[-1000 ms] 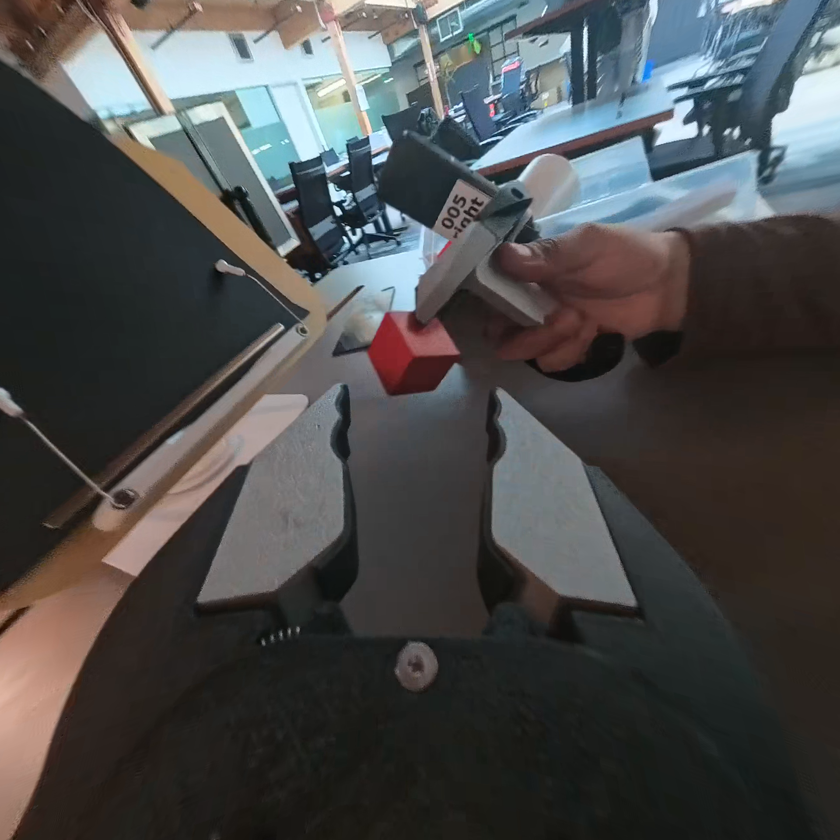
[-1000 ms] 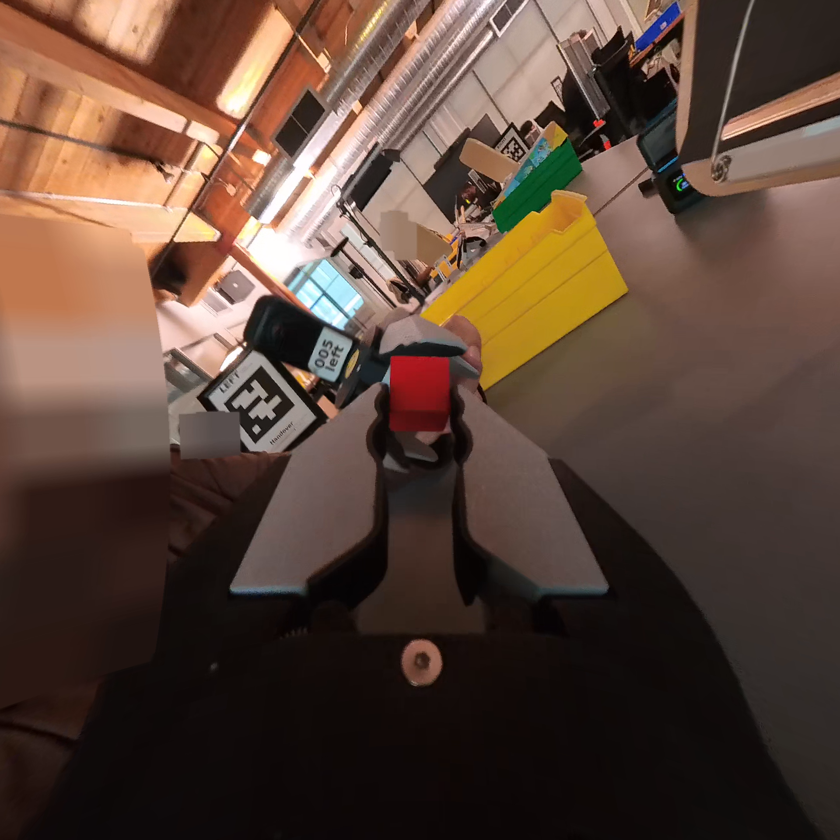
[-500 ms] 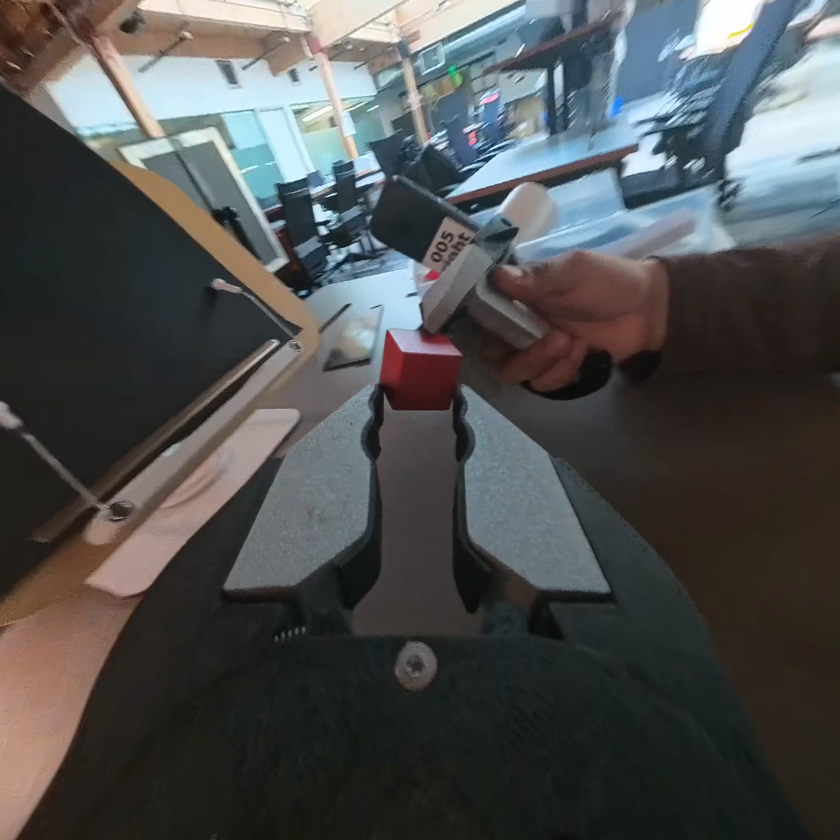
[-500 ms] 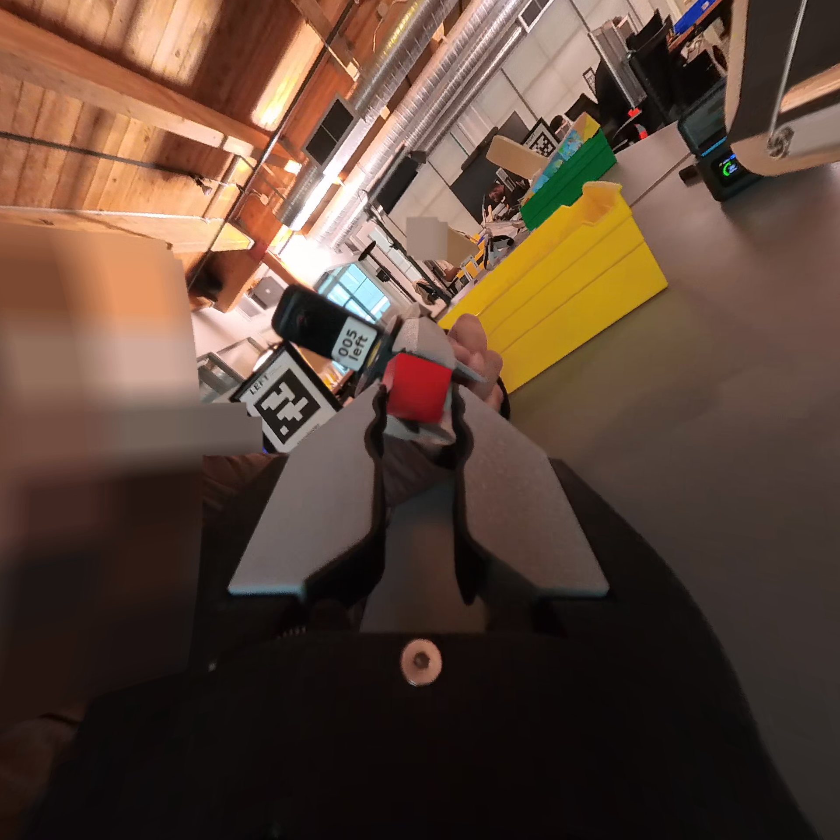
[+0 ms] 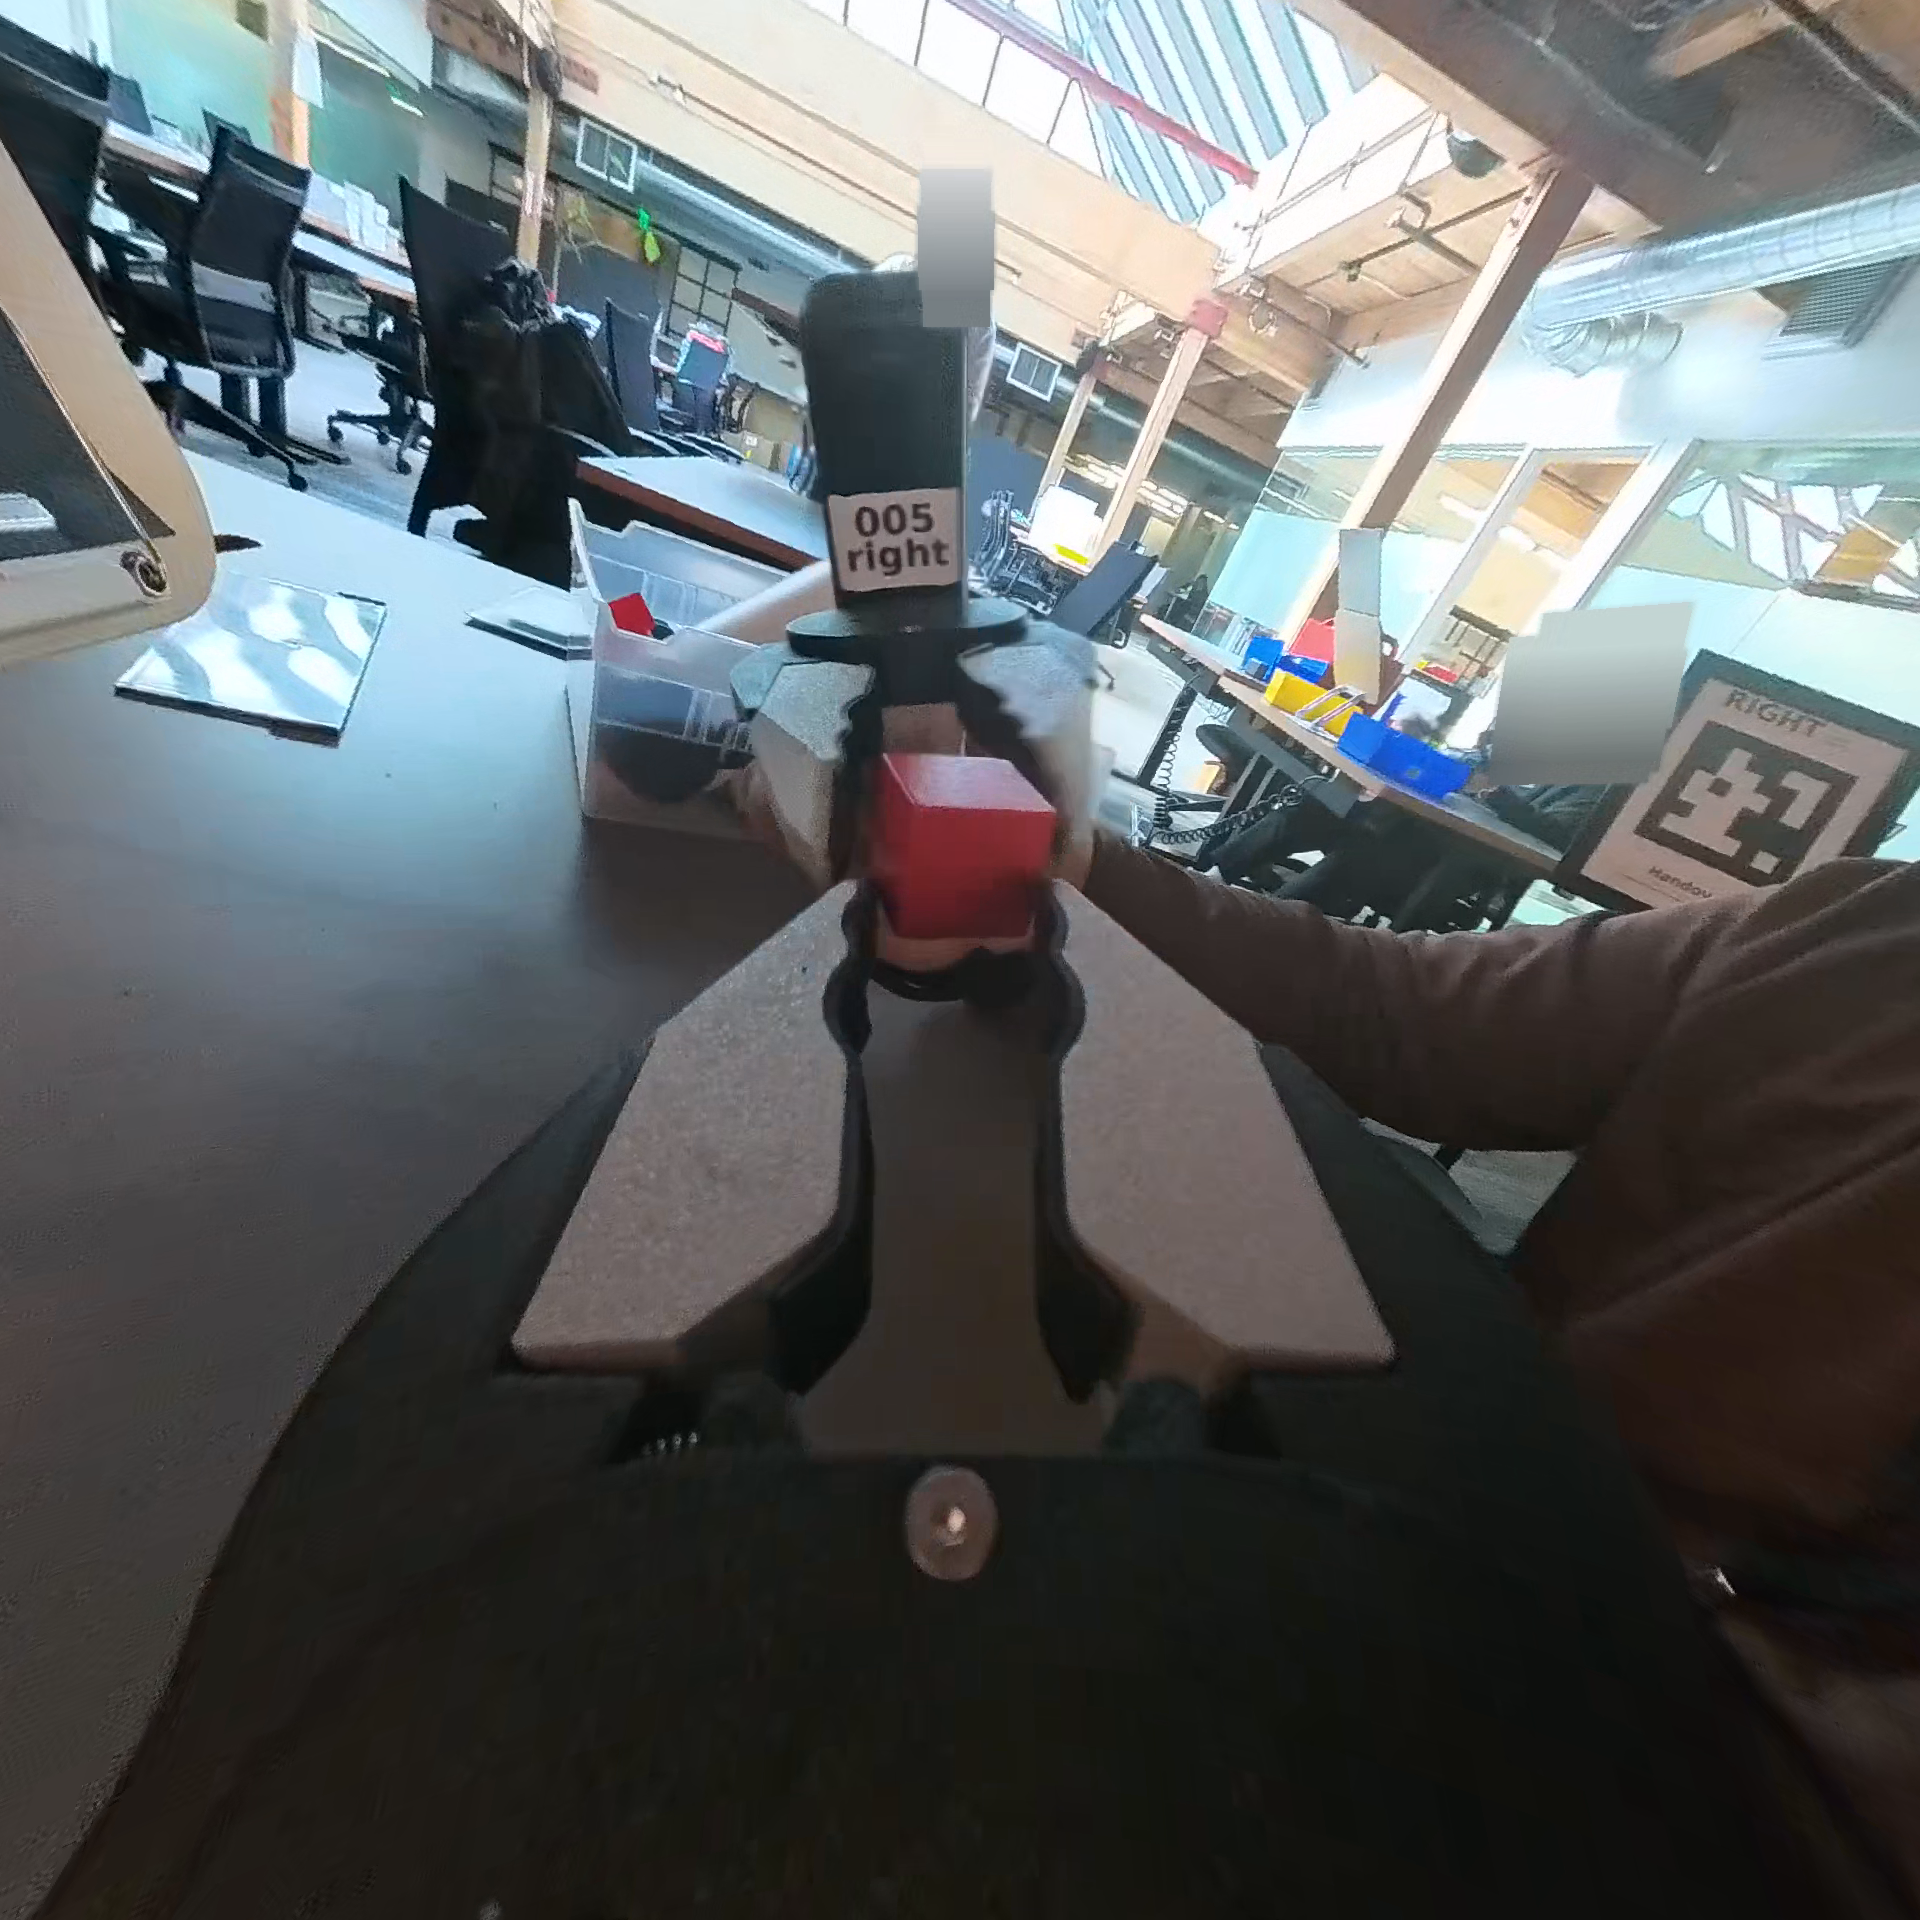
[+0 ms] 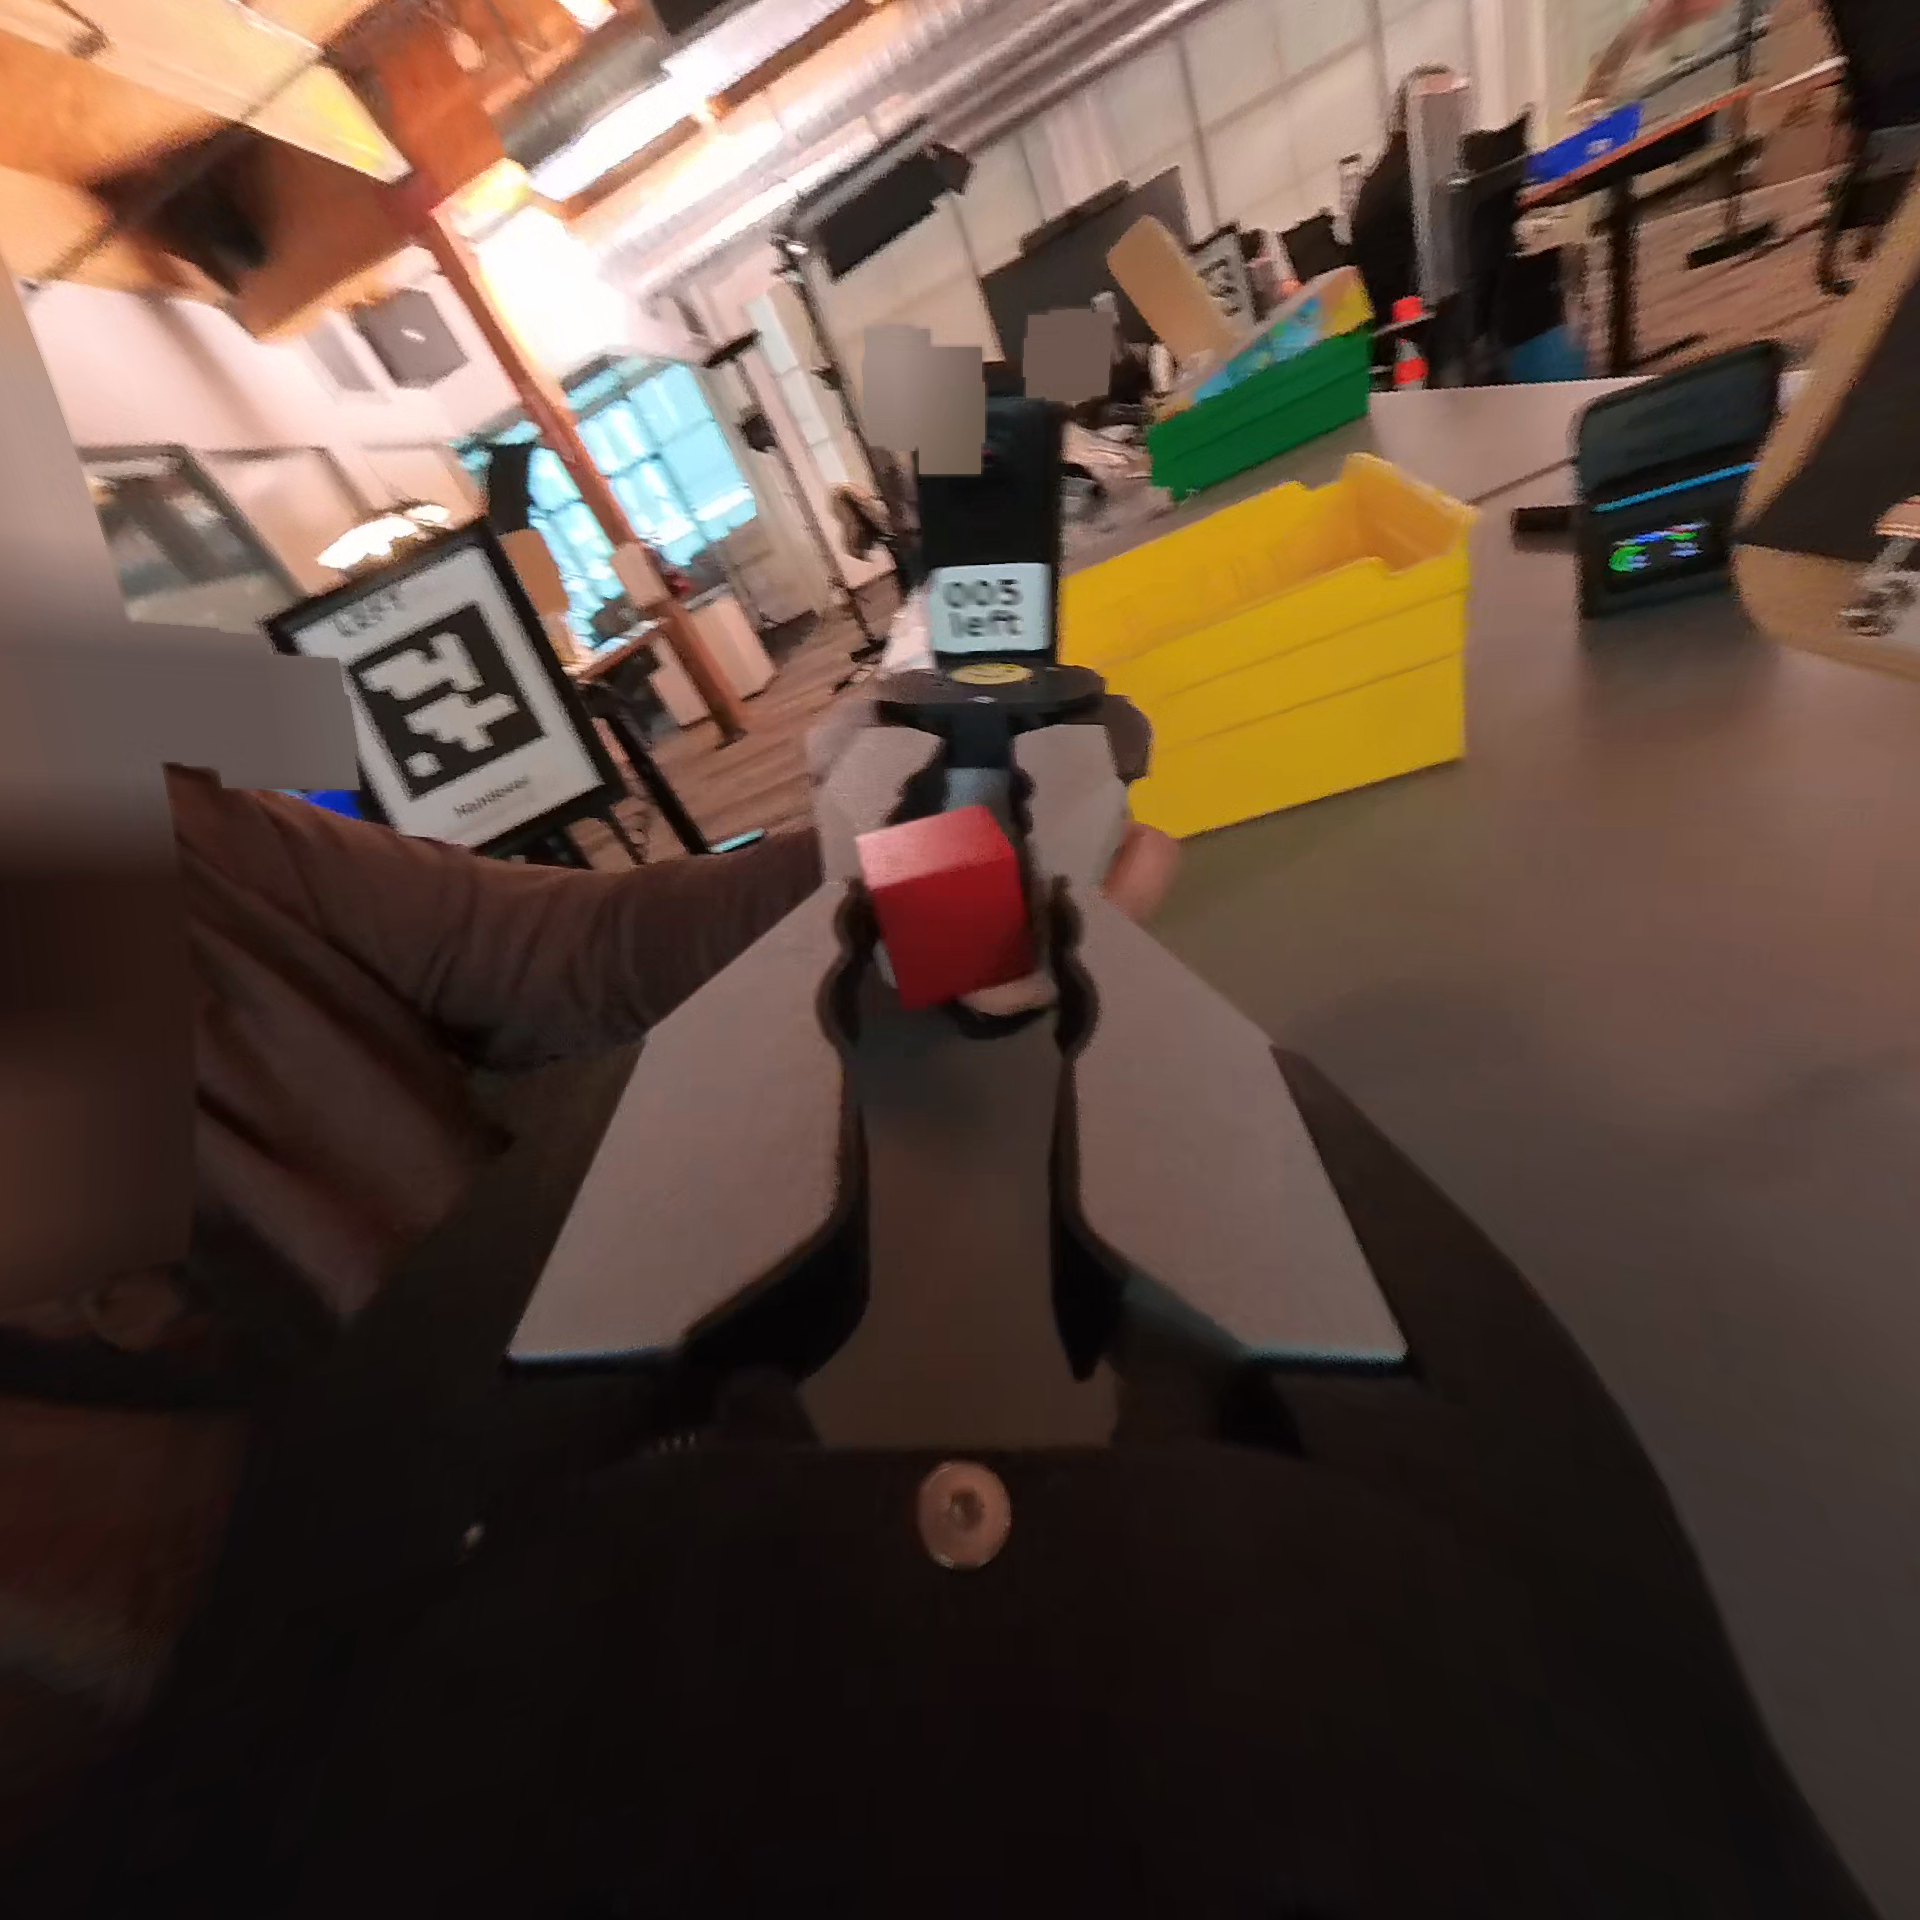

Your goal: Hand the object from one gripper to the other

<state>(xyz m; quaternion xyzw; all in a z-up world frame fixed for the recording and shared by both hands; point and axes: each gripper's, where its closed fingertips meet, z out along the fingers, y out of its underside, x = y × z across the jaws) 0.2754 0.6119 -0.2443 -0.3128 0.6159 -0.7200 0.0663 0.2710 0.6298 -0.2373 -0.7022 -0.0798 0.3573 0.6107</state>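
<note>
A red cube (image 5: 956, 852) is held above the dark table (image 5: 260, 987) between the two grippers, which face each other tip to tip. In the left wrist view, my left gripper (image 5: 951, 920) is shut on the cube's near part. My right gripper (image 5: 930, 743) meets it from the far side, fingers at the cube's flanks. In the right wrist view, my right gripper (image 6: 951, 925) is shut on the same cube (image 6: 940, 904), which sits slightly tilted. The left gripper (image 6: 977, 790) grips its far side. A brown-sleeved arm holds each tool.
A yellow bin (image 6: 1299, 665) and a green bin (image 6: 1257, 416) stand on the table past the grippers. A black device with a lit screen (image 6: 1662, 520) is at the right. A clear box (image 5: 644, 717) holds another red cube (image 5: 629, 613). A wood-framed board (image 5: 73, 520) stands at the left. Less than 4 cm separates the two grippers' tips.
My left gripper moved up to the cube and closed on it from open. Both grippers then swung round together to face each other straight on. The right has kept its grip.
</note>
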